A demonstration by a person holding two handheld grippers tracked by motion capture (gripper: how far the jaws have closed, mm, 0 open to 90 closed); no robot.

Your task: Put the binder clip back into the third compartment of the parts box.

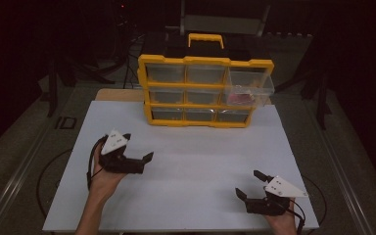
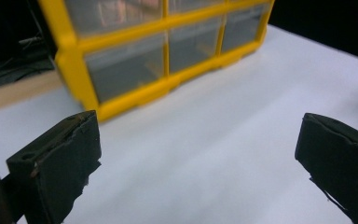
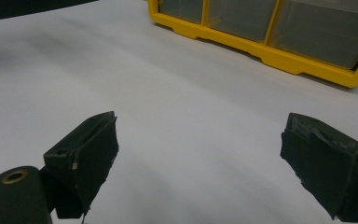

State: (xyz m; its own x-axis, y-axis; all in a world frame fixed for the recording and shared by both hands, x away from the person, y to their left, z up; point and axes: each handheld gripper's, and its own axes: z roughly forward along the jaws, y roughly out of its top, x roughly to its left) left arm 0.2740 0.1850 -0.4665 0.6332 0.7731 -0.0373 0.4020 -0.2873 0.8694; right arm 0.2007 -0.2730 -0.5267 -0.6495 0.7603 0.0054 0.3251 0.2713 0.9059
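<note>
1. The drawer cabinet (image 1: pixel 205 90) had a yellow frame, clear drawers and a black top.
2. Something red lay in the pulled-out drawer (image 1: pixel 248 88).
3. The table (image 1: pixel 200 166) was white.
4. Both grippers' jaws were black.

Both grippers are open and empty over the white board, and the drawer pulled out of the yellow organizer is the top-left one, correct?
Not quite. The pulled-out drawer is the top-right one of the yellow organizer, as the high view shows. The rest holds: the left gripper and the right gripper are both open and empty over the white board.
</note>
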